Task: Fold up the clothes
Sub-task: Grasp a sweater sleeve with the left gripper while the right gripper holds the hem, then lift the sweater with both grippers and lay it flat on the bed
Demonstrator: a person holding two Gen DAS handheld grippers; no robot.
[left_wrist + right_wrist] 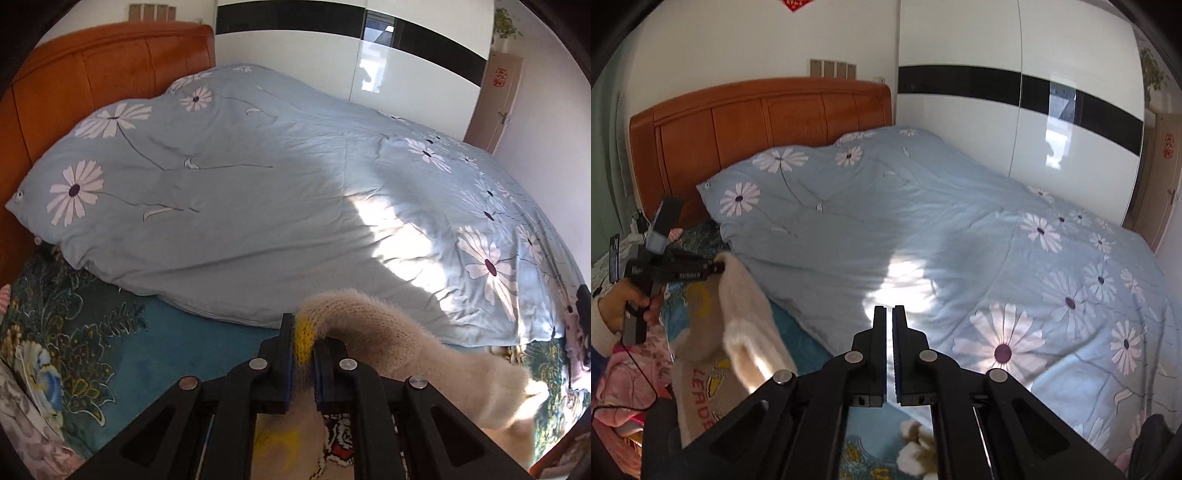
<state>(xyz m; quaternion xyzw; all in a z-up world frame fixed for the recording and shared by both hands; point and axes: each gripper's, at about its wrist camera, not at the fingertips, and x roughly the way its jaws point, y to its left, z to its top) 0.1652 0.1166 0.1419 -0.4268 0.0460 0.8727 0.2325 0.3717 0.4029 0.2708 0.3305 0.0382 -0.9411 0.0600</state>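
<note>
A fuzzy cream sweater (388,332) with yellow trim and a printed front hangs from my left gripper (303,345), which is shut on its yellow edge. In the right wrist view the sweater (746,325) droops at the left, held up by the left gripper (718,268) in a person's hand. My right gripper (889,314) is shut with nothing between its jaws, held over the near edge of the bed, right of the sweater.
A light blue duvet (923,221) with white daisies covers the bed. An orange wooden headboard (757,118) stands behind. A teal floral sheet (92,332) shows at the near side. Pink clothes (624,376) lie at the left. A white wardrobe (1015,110) is at the far side.
</note>
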